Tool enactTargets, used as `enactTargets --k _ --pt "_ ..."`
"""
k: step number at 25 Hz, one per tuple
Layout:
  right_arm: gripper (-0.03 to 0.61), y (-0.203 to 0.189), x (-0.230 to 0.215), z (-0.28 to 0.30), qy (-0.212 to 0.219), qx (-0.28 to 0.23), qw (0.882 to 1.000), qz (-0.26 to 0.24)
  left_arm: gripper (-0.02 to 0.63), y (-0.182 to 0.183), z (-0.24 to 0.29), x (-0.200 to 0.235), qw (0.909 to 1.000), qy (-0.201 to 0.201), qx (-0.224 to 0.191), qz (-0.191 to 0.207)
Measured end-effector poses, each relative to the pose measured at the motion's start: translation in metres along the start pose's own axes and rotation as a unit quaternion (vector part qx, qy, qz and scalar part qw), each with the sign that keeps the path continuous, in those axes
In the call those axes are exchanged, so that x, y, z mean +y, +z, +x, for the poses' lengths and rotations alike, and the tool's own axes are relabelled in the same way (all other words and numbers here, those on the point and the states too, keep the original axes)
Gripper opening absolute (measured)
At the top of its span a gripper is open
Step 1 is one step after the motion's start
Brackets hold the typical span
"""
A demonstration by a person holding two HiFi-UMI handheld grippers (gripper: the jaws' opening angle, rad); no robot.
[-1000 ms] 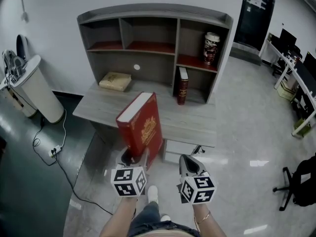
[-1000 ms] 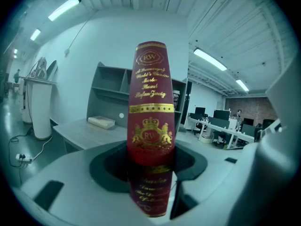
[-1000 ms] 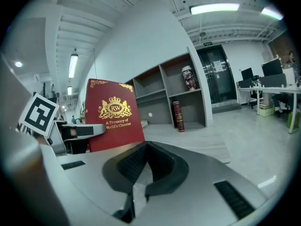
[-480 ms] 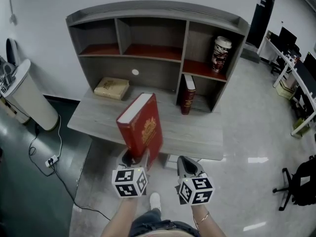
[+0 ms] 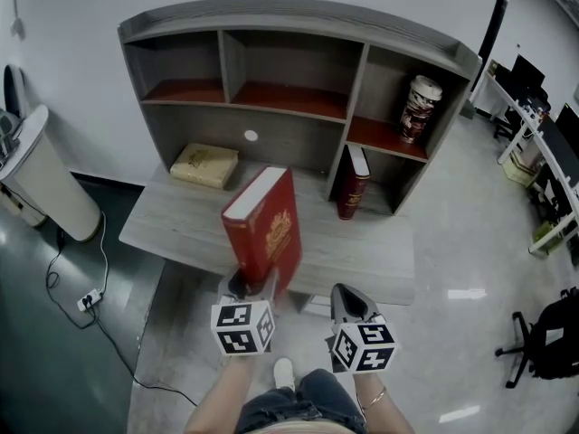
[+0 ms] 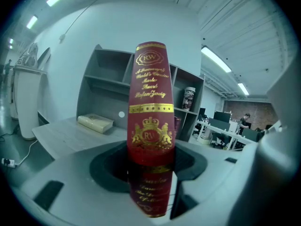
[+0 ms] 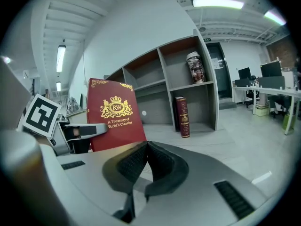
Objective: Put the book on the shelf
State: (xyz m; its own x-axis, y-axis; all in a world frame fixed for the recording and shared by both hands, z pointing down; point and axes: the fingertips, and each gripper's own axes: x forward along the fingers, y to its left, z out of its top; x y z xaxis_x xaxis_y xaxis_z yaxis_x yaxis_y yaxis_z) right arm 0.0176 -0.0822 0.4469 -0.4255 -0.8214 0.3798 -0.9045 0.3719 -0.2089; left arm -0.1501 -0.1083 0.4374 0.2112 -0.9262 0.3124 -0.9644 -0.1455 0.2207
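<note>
The left tool [image 5: 254,285] pinches the red book [image 5: 267,231] upright above the tabletop's [image 5: 181,229] near edge, bare surface open toward the shelf [image 5: 298,16] at 12 o'clock, while the right tool [image 5: 349,300], at its 3 o'clock, is pressed together, empty.

The left gripper [image 6: 151,166] clamps the upright red book [image 6: 151,102].

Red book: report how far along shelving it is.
Done: the red book is lifted, upright, clamped in the left tool. In hand: it is held near the front edge of the desk, outside the shelf. The right tool is shut and empty. Left: carry it in, stand it in a compartment, perhaps beside the dark book at lower right, then release.
</note>
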Motion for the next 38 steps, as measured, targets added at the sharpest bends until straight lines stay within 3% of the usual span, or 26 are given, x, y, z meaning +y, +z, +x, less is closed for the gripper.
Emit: enactTargets --k 38 --pt "0.009 0.031 -0.086 0.124 -0.021 0.050 0.999 0.002 0.238 0.009 0.188 -0.002 0.9971 0.052 0.021 0.052"
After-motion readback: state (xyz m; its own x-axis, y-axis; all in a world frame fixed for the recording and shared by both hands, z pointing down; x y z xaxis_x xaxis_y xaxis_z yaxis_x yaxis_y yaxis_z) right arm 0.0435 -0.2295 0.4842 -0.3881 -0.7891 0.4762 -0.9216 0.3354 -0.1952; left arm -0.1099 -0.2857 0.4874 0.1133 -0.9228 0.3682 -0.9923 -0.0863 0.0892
